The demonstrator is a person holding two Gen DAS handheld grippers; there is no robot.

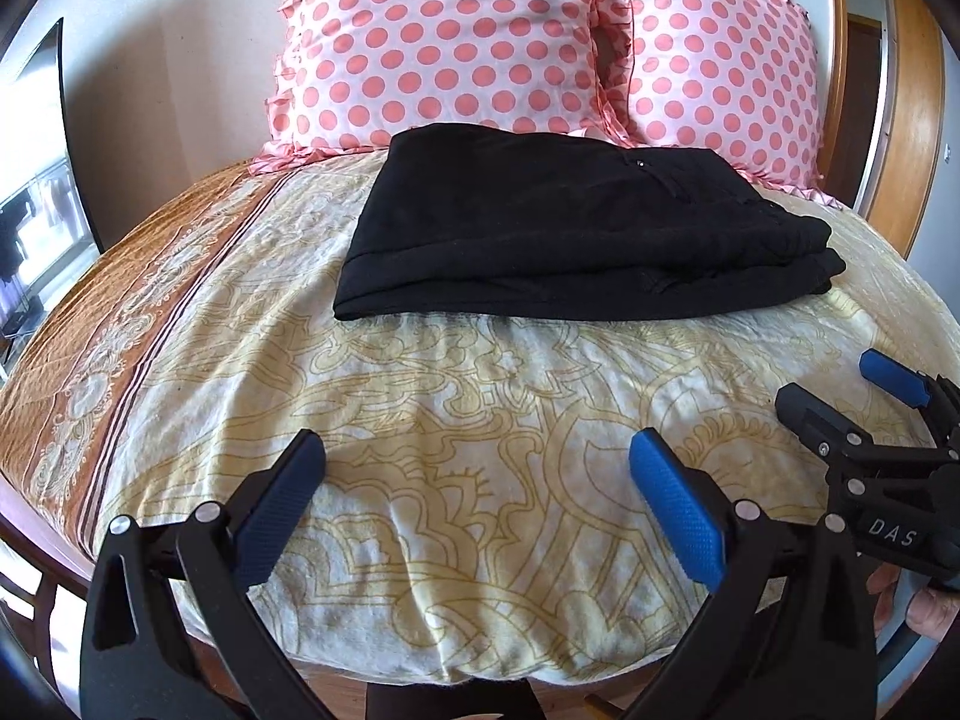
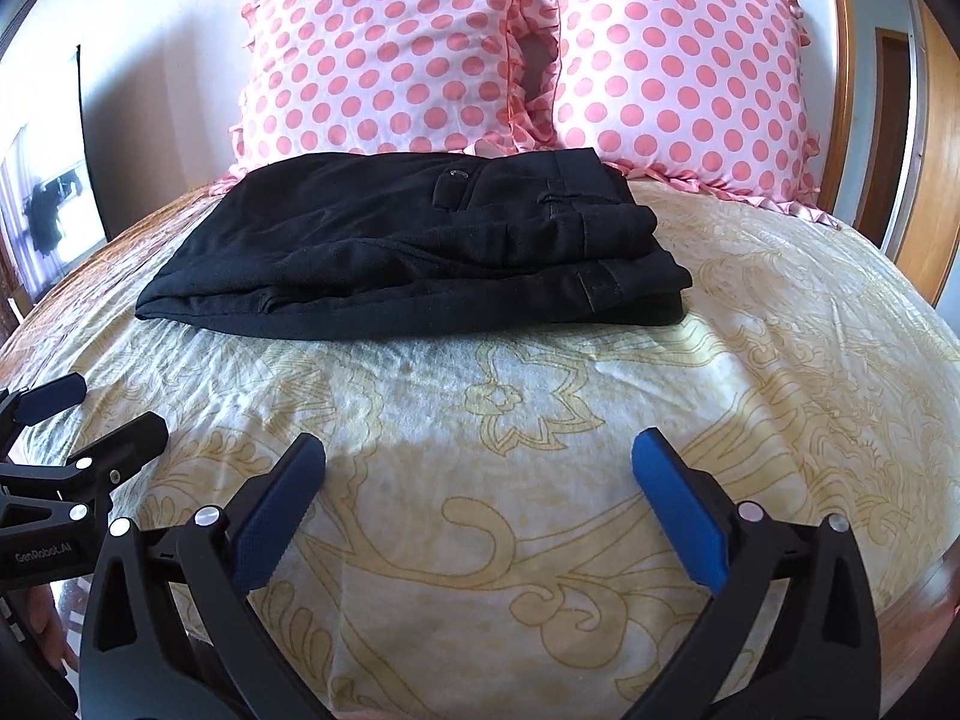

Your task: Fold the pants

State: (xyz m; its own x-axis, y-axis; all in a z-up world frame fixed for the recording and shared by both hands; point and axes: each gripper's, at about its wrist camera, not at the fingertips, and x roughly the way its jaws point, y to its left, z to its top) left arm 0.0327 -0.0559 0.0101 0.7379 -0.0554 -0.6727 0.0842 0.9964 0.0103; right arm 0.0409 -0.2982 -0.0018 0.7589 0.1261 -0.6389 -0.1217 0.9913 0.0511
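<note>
Right wrist view: black dress pants [image 2: 414, 246] are lying folded just in front of the polka-dot pillows [image 2: 384, 54]. Both grippers, left [image 1: 477, 507] & right [image 2: 480, 507], are hovering spread, empty. Fabric's prob soft, light, floppy; grab stacked edges.

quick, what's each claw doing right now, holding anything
Left claw: open, holding nothing, above the bedspread.
Right claw: open, holding nothing; the folded black pants lie untouched ahead.

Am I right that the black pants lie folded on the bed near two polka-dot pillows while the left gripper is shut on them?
Not quite: the left gripper is open and empty, short of the black pants, as the left wrist view shows. The rest holds.
</note>
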